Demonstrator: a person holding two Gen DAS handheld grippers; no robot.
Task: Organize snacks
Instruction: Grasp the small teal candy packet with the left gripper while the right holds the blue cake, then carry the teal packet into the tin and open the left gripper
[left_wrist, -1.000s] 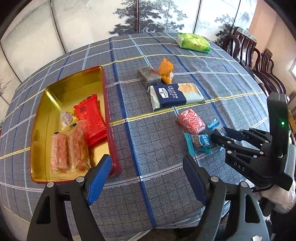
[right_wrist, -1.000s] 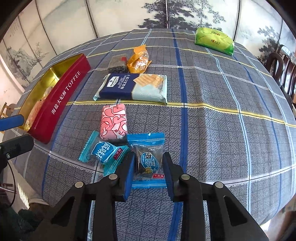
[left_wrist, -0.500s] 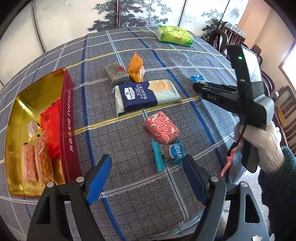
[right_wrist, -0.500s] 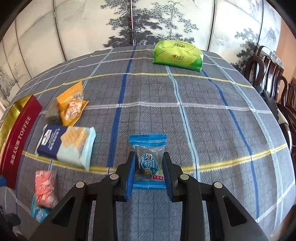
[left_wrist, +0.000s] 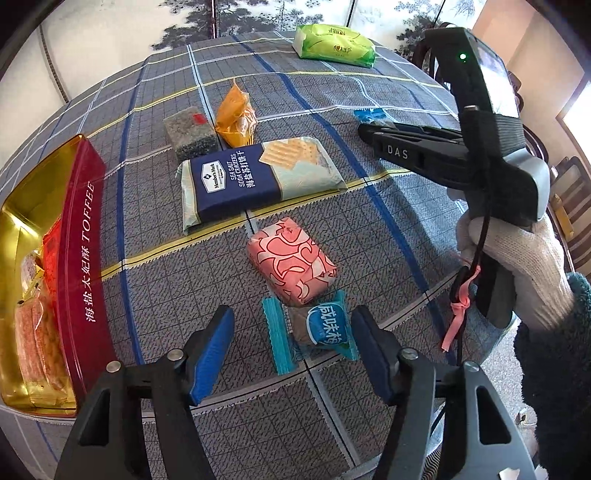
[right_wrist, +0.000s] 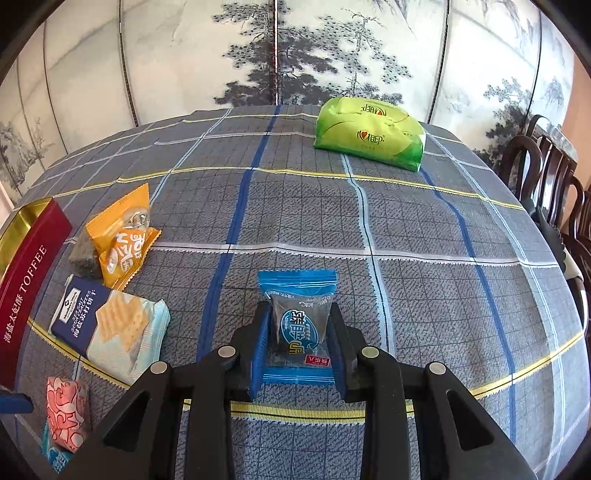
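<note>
The left hand-held gripper (left_wrist: 293, 349), jaws just narrowed but untouching, is brought over a blue candy (left_wrist: 325, 326); another blue packet (right_wrist: 297, 325) is clamped, lifted clear, by the right hand-held gripper (right_wrist: 297, 341).

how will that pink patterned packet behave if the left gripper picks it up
The pink patterned packet looks puffy and blocky, so probably light and slightly squashy. Its glossy wrapper may slip between pads. It lies flat, so unlikely to roll.

Pink packet (left_wrist: 291, 261) crowds blue candy (left_wrist: 325, 326) (touching); cloth (left_wrist: 369, 236) rightward bare.
</note>
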